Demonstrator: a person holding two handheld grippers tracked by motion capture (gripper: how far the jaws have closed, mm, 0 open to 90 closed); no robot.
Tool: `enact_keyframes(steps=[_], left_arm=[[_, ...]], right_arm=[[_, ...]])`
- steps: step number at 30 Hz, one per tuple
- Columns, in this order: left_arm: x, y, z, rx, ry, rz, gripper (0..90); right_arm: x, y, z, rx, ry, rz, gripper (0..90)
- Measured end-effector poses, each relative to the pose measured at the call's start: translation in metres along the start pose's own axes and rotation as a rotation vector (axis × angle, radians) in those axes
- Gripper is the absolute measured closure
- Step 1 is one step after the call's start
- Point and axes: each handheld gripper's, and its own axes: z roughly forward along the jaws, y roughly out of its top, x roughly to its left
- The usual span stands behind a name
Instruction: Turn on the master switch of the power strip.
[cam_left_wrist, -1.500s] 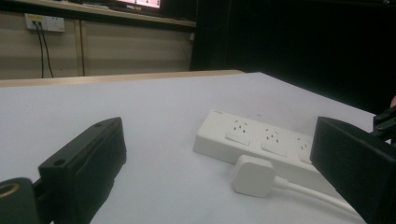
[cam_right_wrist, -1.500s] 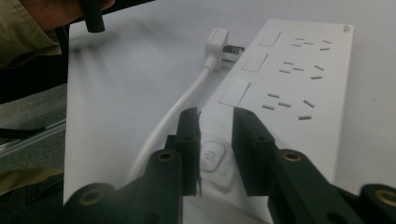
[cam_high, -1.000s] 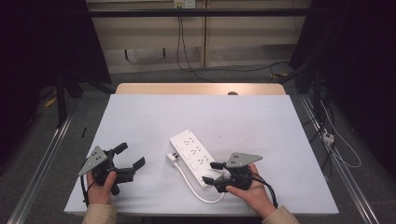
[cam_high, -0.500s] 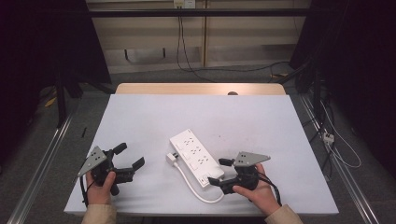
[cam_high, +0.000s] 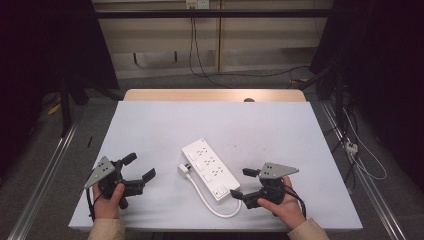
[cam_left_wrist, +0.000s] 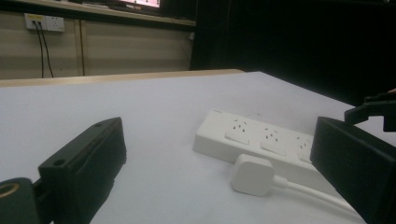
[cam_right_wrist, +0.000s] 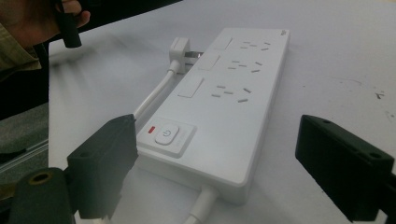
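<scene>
Where the high view looks down on the white bench (cam_high: 165, 125), a white power strip (cam_high: 210, 169) lies slantwise near its front middle, switch end toward the person. Its white cable (cam_high: 207, 200) loops off that end along the bench and back to a white plug (cam_high: 184, 169) lying just beside the strip's left edge. The right gripper (cam_high: 242, 182) sits just right of the strip's switch end, in the person's right hand (cam_high: 280, 202); its jaws have just been opening and stand released, with nothing between them. The left gripper (cam_high: 137, 167) rests well to the left of the strip in the left hand (cam_high: 107, 202), its jaws spread and empty too.

In the left gripper view, the two black jaws stand wide apart at the picture's lower corners (nothing lies in the gap). Beyond them the power strip (cam_left_wrist: 252, 137) lies flat on the bench (cam_left_wrist: 116, 102), with the plug (cam_left_wrist: 252, 175) on the near side of it, touching or almost so.

In the right gripper view, the jaws are parted, level with the near end of the power strip (cam_right_wrist: 224, 93) but clear of it. That end carries a round switch (cam_right_wrist: 166, 134) with a small red mark beside it. The cable (cam_right_wrist: 154, 95) runs along the strip's left side to the plug (cam_right_wrist: 179, 50).
</scene>
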Motion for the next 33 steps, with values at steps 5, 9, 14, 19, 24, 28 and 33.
enact_keyframes(steps=[5, 9, 14, 19, 24, 28, 33], left_arm=[[0.0, 0.0, 0.0, -0.002, 0.001, -0.004, 3.2], [0.0, 0.0, 0.001, -0.001, 0.0, -0.001, 3.2], [0.0, 0.0, 0.002, -0.002, -0.002, -0.005, 3.2], [0.0, 0.0, 0.002, -0.002, -0.002, -0.005, 3.2], [0.0, 0.0, 0.002, 0.0, -0.001, -0.004, 3.2], [0.001, 0.0, 0.002, 0.002, -0.002, -0.002, 3.2], [0.0, 0.0, 0.003, 0.003, -0.001, -0.001, 3.2]], right_arm=[[-0.002, -0.002, -0.005, 0.002, -0.011, -0.006, 12.5], [-0.005, -0.003, -0.009, -0.002, -0.025, 0.002, 12.5], [-0.008, -0.005, -0.014, -0.004, -0.036, 0.006, 12.6], [-0.009, -0.007, -0.017, 0.001, -0.047, 0.004, 12.6], [-0.013, -0.009, -0.022, 0.002, -0.06, 0.005, 12.6], [-0.016, -0.011, -0.026, 0.0, -0.069, 0.009, 12.6], [-0.018, -0.013, -0.03, 0.0, -0.075, 0.01, 12.7]])
